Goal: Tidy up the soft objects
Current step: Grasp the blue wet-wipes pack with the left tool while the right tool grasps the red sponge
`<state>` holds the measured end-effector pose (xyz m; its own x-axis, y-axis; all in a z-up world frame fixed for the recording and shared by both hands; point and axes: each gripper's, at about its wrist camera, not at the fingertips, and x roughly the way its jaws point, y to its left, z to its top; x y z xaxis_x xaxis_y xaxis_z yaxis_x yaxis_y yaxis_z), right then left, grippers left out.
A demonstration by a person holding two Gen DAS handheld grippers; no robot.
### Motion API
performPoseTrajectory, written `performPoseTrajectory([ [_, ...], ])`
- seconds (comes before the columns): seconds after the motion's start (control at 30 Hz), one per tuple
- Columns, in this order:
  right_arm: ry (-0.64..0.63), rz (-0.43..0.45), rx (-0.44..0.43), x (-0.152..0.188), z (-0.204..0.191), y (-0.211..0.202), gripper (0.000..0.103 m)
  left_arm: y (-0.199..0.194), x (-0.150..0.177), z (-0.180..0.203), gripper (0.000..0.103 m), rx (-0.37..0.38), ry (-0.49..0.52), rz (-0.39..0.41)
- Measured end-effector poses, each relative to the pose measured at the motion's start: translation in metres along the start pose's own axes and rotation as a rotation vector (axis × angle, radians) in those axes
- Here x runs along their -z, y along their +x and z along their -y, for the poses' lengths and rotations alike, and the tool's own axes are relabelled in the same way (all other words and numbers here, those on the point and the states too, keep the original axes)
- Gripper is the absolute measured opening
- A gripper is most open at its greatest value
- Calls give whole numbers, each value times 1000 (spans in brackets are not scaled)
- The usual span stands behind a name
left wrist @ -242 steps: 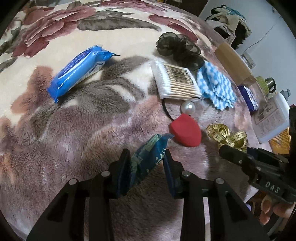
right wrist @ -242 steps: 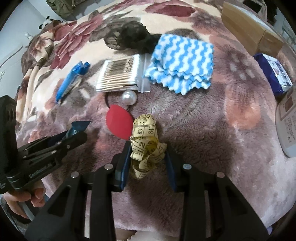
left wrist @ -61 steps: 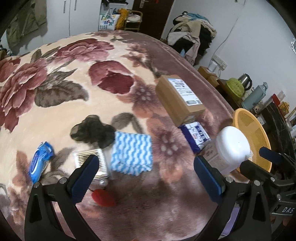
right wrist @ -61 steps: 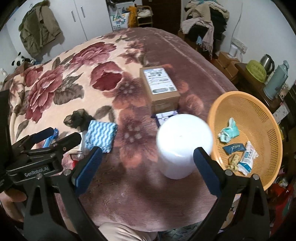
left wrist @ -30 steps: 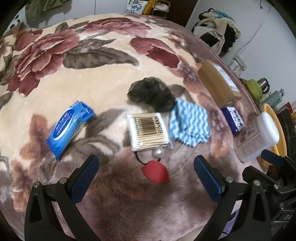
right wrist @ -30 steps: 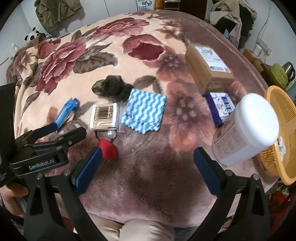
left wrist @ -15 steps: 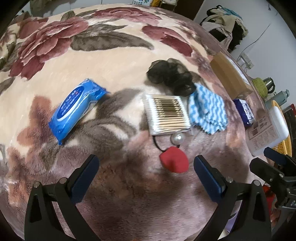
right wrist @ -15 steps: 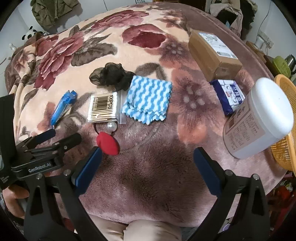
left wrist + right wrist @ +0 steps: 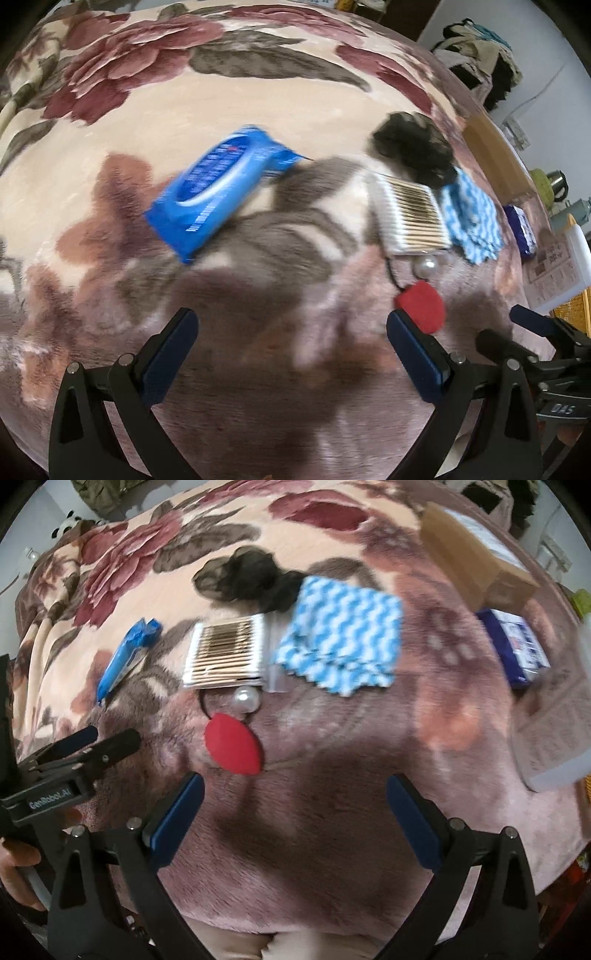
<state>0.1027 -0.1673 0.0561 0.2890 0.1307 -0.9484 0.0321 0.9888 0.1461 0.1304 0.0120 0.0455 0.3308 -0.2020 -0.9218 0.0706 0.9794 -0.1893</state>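
Note:
Soft items lie on a floral blanket. A blue wet-wipe pack (image 9: 225, 188) lies ahead and left of my left gripper (image 9: 291, 350), which is open and empty. A red sponge (image 9: 421, 308) (image 9: 234, 744) lies by its right finger, and just ahead and left of my right gripper (image 9: 295, 812), also open and empty. Behind the sponge are a pearl hair tie (image 9: 245, 699), a pack of cotton swabs (image 9: 227, 657) (image 9: 410, 219), a blue-and-white wavy cloth (image 9: 343, 627) (image 9: 471, 221) and a black mesh scrunchie (image 9: 251, 578) (image 9: 413, 147).
A cardboard box (image 9: 472, 557), a dark blue tissue pack (image 9: 517, 646) and a white plastic jar (image 9: 554, 731) stand at the right. The edge of an orange basket (image 9: 576, 314) shows beside the jar. The blanket's front edge is just below both grippers.
Both grippers have come down and forward toward the blanket. The left one swung left toward the wipe pack. Both stay open and empty.

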Motion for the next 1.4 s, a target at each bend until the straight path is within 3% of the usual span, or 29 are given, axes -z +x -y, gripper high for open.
performPoseTrajectory([
  [0.23, -89, -26, -28, -10, -30, 31, 98, 2, -3, -31, 102, -37, -24, 0],
  [0.3, -111, -33, -40, -12, -37, 40, 92, 2, -4, -40, 102, -44, -32, 5],
  [0.37, -140, -56, -38, -14, -44, 51, 60, 1, -6, -48, 102, -53, -37, 12],
  [0.43, -168, -83, -33, -14, -49, 60, 42, 0, -10, -55, 102, -66, -38, 22],
  [0.53, -191, -66, -31, -12, -52, 59, 41, 1, -22, -58, 102, -91, -19, 34],
  [0.67, -126, -36, -81, -13, -36, 46, 41, 10, -45, -50, 102, -121, 45, 34],
  [1.0, -47, -2, -119, -19, -5, 28, 42, 48, -93, -35, 101, -105, 175, -14],
  [1.13, -39, 2, -125, -16, 0, 29, 42, 62, -98, -37, 85, -39, 164, -74],
  [1.2, -34, 1, -124, -17, -1, 31, 42, 62, -96, -38, 68, -18, 150, -73],
  [1.4, -19, -1, -129, -10, 9, 29, 42, 42, -73, -29, 65, -22, 107, -40],
])
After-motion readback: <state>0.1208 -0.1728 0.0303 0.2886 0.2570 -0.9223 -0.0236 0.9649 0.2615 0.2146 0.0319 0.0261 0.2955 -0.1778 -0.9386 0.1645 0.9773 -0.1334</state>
